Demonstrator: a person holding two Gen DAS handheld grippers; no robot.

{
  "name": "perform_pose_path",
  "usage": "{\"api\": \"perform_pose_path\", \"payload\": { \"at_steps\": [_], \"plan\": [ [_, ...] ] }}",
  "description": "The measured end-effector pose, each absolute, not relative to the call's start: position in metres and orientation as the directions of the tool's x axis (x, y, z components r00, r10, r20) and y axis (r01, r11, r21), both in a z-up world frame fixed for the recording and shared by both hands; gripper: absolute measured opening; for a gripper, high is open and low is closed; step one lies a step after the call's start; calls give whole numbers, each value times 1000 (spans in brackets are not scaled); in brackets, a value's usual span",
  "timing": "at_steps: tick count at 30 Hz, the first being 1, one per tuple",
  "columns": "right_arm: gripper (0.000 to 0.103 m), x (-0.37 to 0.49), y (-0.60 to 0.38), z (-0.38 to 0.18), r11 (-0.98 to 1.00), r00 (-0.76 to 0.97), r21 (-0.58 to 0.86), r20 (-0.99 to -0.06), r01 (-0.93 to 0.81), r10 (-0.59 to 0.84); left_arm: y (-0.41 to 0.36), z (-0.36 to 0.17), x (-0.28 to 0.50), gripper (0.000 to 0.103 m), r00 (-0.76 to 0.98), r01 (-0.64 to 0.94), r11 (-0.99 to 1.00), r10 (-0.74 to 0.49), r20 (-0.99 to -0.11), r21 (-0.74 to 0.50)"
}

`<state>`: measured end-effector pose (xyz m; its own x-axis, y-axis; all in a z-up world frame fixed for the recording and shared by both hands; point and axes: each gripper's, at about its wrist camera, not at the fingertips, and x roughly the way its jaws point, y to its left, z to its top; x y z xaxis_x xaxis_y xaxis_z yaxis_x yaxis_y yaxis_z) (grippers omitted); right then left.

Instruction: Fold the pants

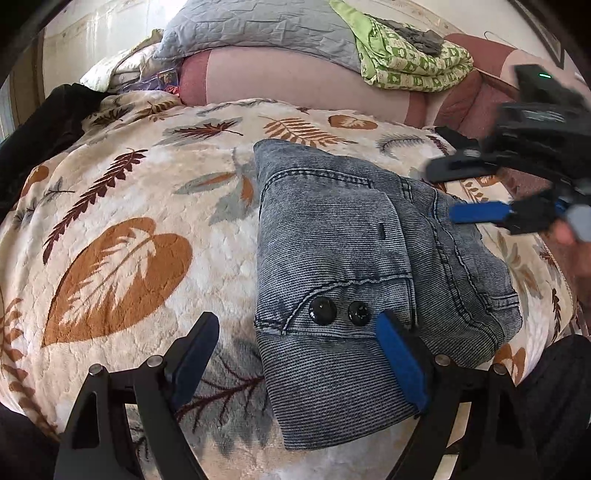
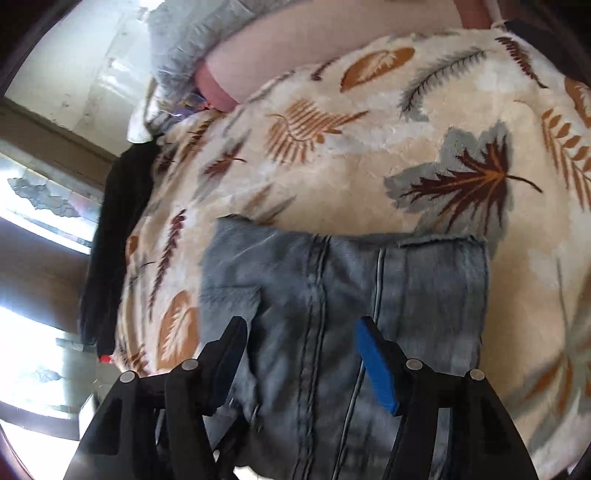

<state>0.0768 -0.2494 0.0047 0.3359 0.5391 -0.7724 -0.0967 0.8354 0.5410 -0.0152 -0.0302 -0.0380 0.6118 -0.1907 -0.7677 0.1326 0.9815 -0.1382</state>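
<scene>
A: Biggest first. Leaf-print blanket fills most of the left wrist view. Grey quilt top centre, green patterned cloth upper right, dark garment at the left edge.

B: And the pants?

A: Centre-right of the frame, lying on the blanket as a compact denim bundle, layers stacked. Two black buttons sit low centre on the top flap. Looks nearly done, judging by shape.

B: Grippers?

A: Left gripper bottom centre, jaws spread wide, nothing between them, near edge of the bundle sits in the gap. Right gripper at the right edge, blurred, jaws apart, empty too. Its own cam shows the fingers wide over the denim w/ no cloth pinched.

B: Risks?

A: Top flap looks loose. A finger dragging across could peel it back & undo the stack. Plush blanket may also grab the bottom layer, so sliding the bundle could skew it. Thick seams prob. spring open if not pressed flat.
</scene>
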Motion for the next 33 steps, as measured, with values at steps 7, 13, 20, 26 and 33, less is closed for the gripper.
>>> {"api": "perform_pose_path", "payload": {
  "at_steps": [7, 13, 20, 26, 33],
  "plan": [
    [72, 41, -263, -53, 845, 303, 528, -793, -90, 528, -29, -41, -13, 90, 606, 123, 978, -209, -767, -170],
    [71, 45, -262, -5, 862, 318, 494, -804, -115, 503, -6, -22, -26, 90, 674, 77, 963, -242, -698, -260],
    [71, 102, -201, 52, 883, 326, 375, -828, -282, 456, 10, -45, -9, 90, 583, 28, 919, -334, -740, -392],
    [71, 177, -98, 34, 891, 164, 170, -952, -420, 259, 22, -45, -1, 90, 575, 16, 842, -448, -684, -539],
    [59, 217, -36, -19, 868, 55, -10, -998, -497, 20, 24, -53, 15, 90, 541, 14, 795, -516, -664, -607]
  ]
}}
